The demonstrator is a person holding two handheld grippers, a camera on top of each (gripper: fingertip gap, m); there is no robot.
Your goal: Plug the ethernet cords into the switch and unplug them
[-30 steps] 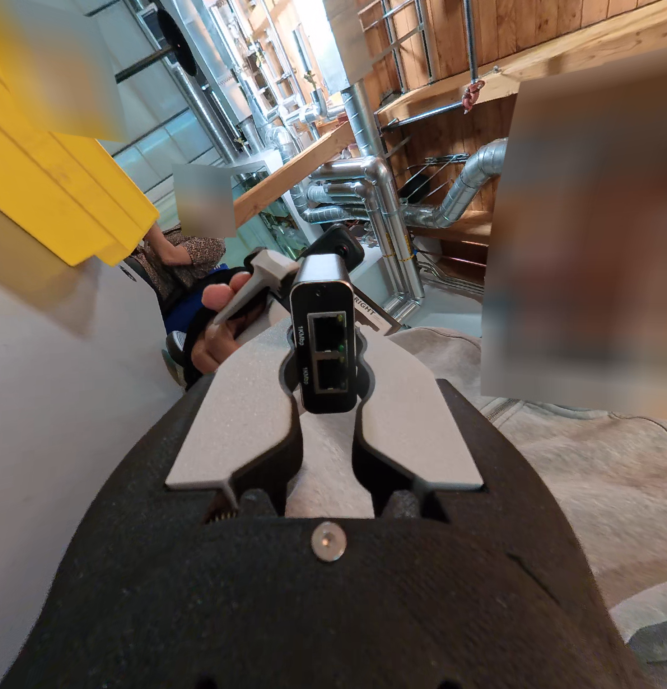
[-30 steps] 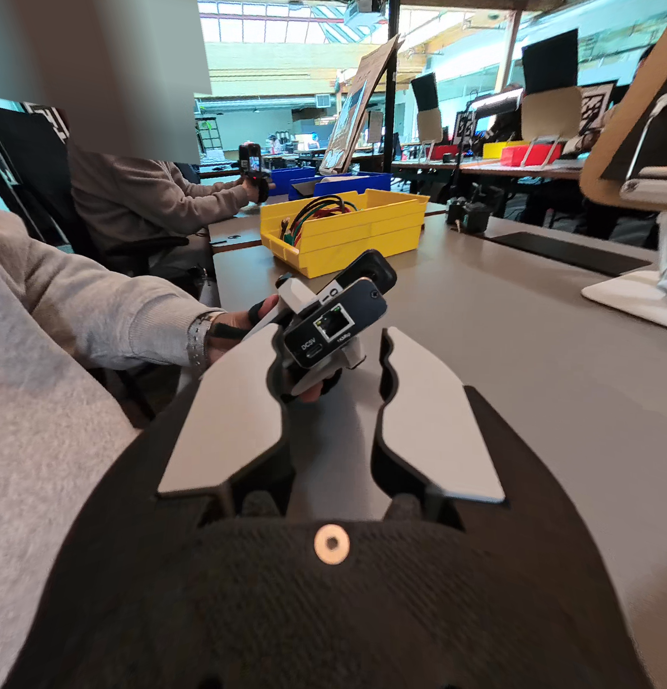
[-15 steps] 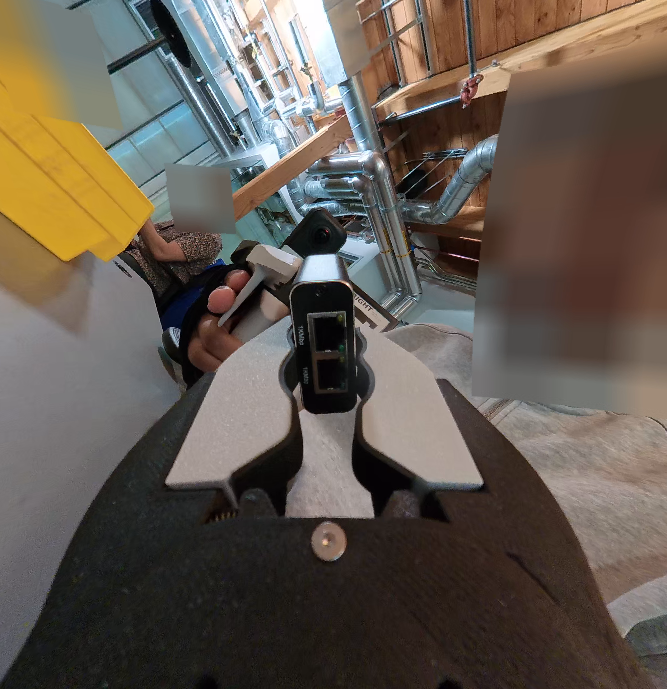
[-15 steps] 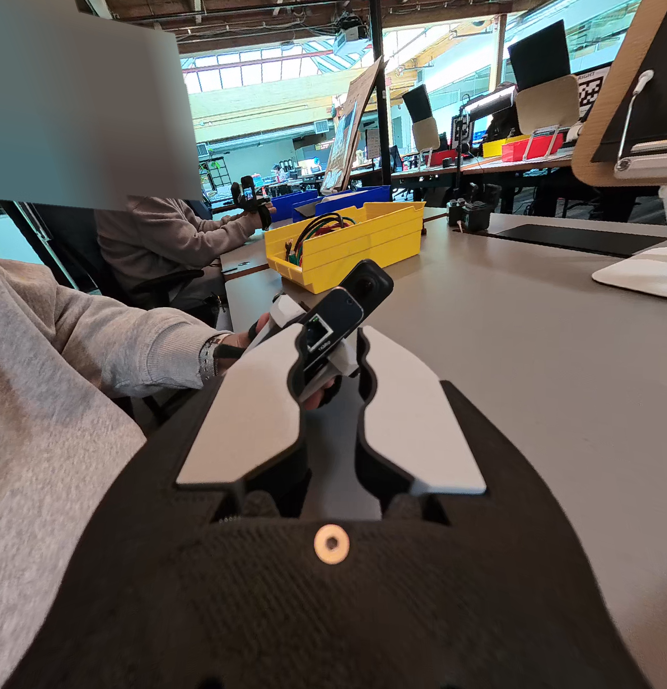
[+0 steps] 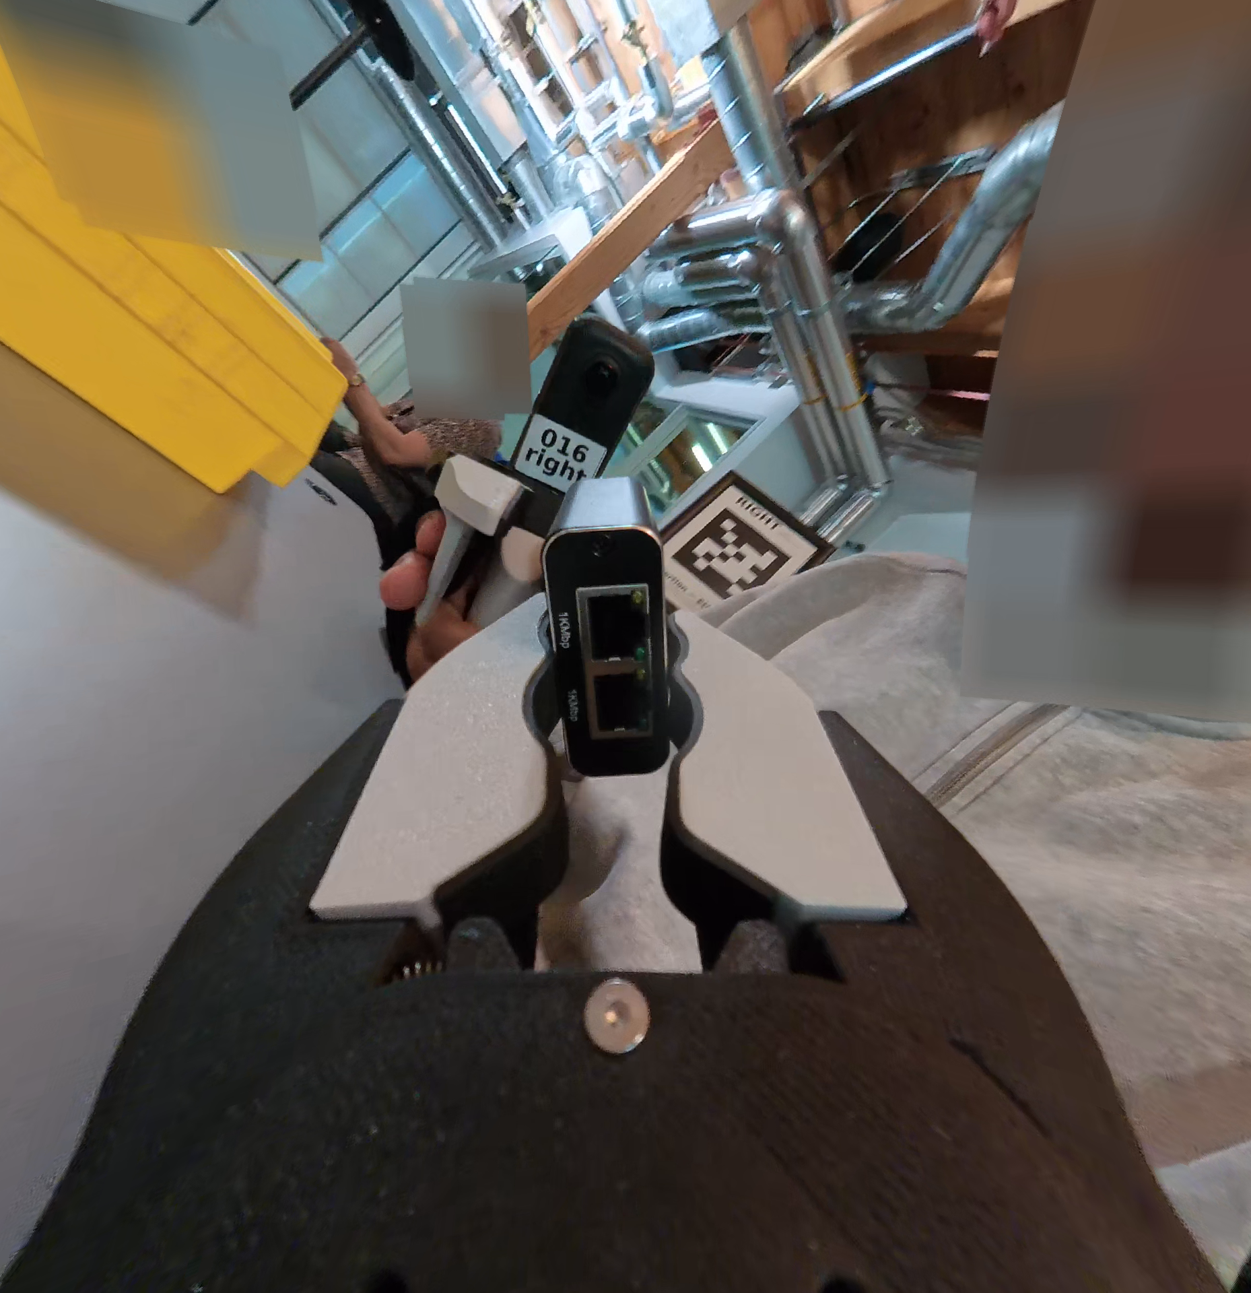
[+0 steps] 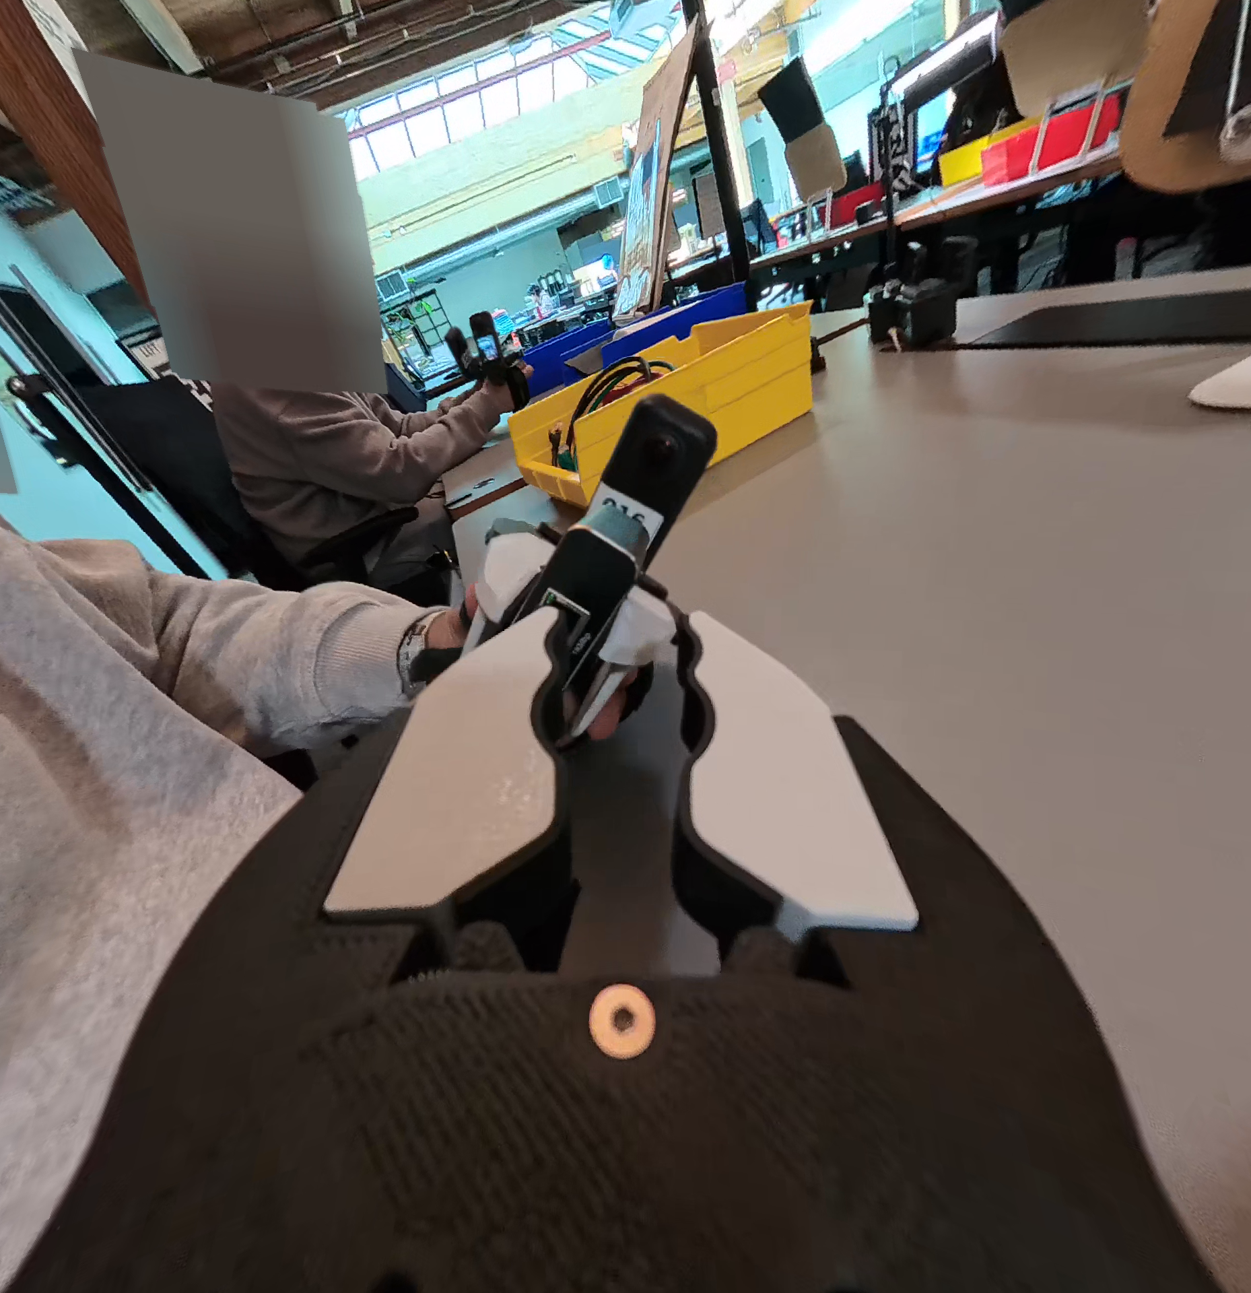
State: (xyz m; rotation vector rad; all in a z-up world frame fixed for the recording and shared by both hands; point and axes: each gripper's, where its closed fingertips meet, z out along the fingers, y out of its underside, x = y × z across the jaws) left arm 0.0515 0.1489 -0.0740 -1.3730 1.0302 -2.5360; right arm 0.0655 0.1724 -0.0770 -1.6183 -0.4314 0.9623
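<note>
Black switch (image 5: 612, 658) clamped in your left gripper (image 5: 612, 689); only right view shows right gripper (image 6: 616, 672) fingers apart, cords (image 6: 609, 381) in yellow bin (image 6: 720, 392) on grey counter (image 6: 993, 560).

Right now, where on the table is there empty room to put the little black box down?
The grey table is bare from the yellow bin across to the white stand base, short of the black mat. It is crowded at the near left, where the left gripper holds the switch by the right gripper, and in the bin, full of cords.
</note>
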